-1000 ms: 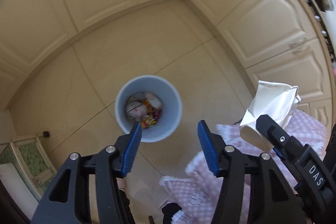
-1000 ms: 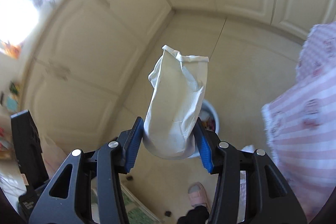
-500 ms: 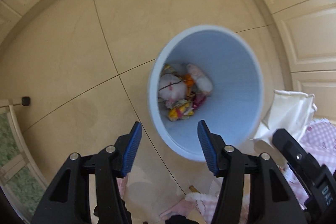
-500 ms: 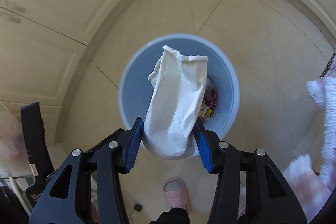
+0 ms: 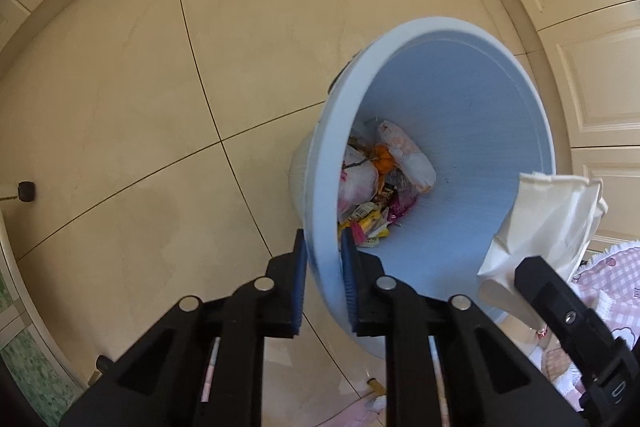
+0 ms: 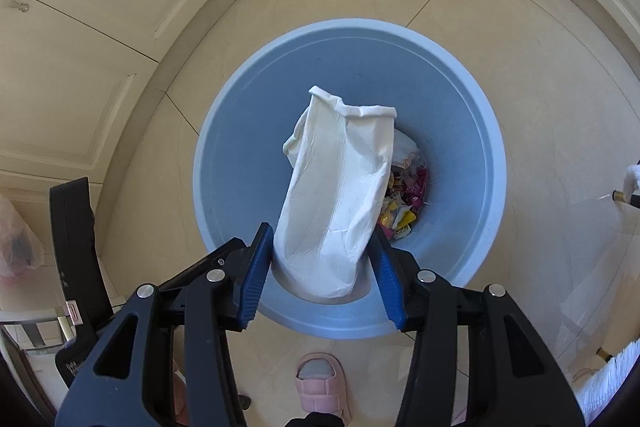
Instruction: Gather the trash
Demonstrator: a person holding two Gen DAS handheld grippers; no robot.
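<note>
A light blue trash bin (image 5: 460, 99) stands on the tiled floor with wrappers and bags of trash (image 5: 380, 187) at its bottom. My left gripper (image 5: 324, 255) is closing its jaws on the near rim of the bin, one blue pad outside the wall and one inside, both against it. My right gripper (image 6: 324, 255) is shut on the base of a crumpled white paper bag (image 6: 340, 195). It holds the bag upright over the bin's (image 6: 460, 107) mouth, hiding part of the trash (image 6: 404, 203). The same paper bag (image 5: 552, 215) shows at the right of the left wrist view.
Cream cabinet doors (image 6: 80, 39) wrap around the floor corner behind the bin. A pink slipper (image 6: 318, 383) is on the floor just below the bin. A pink checked cloth (image 5: 608, 279) is at the right edge, and a pinkish plastic bag (image 6: 16, 239) at the far left.
Both grippers have come down to the bin, which now fills the views. The left gripper's jaws, wide apart before, have closed onto the rim. The right still holds the paper bag.
</note>
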